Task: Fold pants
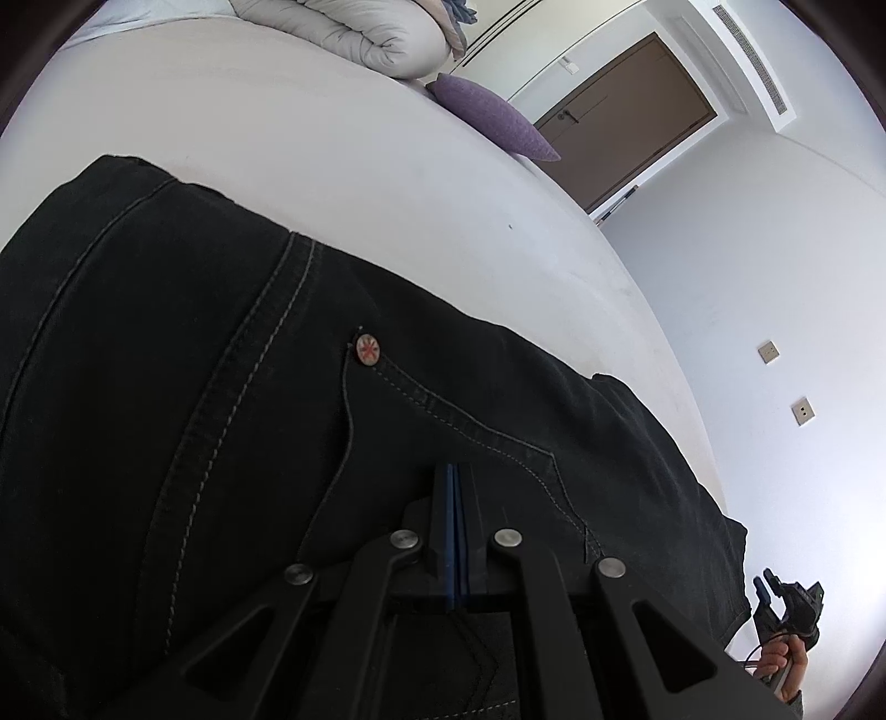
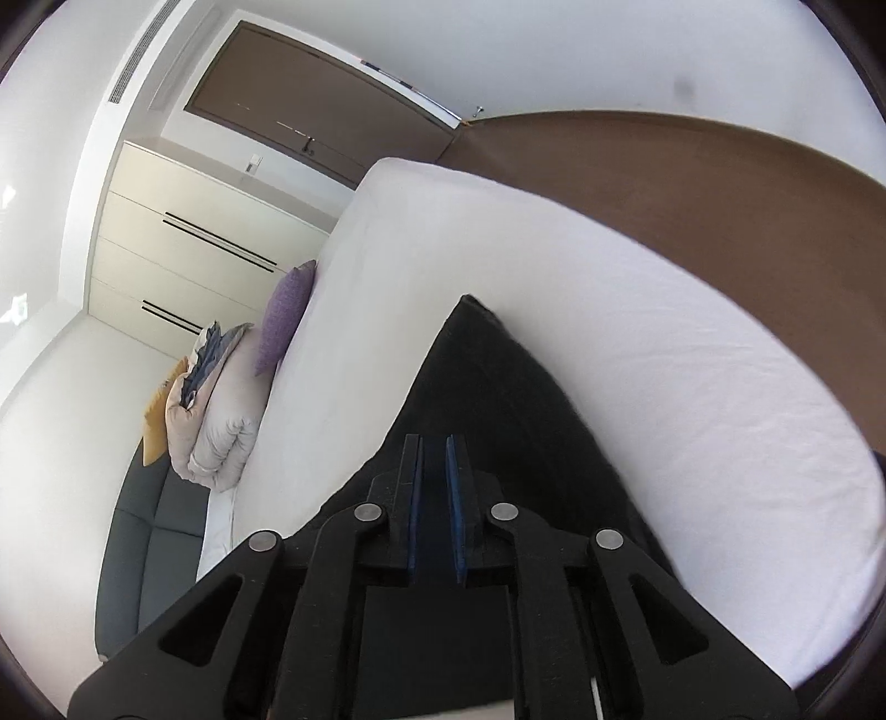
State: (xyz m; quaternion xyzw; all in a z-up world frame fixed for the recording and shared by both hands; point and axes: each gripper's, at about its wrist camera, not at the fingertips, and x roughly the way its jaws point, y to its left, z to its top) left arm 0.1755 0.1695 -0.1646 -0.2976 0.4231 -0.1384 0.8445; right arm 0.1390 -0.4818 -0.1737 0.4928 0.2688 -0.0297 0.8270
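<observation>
Black jeans [image 1: 221,387] with pale stitching and a red rivet [image 1: 368,349] lie flat on a white bed [image 1: 332,166]. My left gripper [image 1: 454,471] hovers just over the pocket area, its blue pads pressed together with nothing between them. My right gripper [image 2: 434,443] is over the other end of the black pants [image 2: 487,387], its fingers [image 2: 412,487] a small gap apart with dark cloth showing behind the gap; I cannot tell if cloth is pinched. The right gripper also shows in the left wrist view [image 1: 775,598], beyond the jeans' right edge.
A folded pale duvet [image 1: 376,33] and a purple cushion [image 1: 493,113] sit at the bed's far side. A brown door [image 1: 626,122] and white walls lie beyond. A dark sofa [image 2: 149,543], white wardrobe [image 2: 194,232] and brown floor [image 2: 720,183] surround the bed.
</observation>
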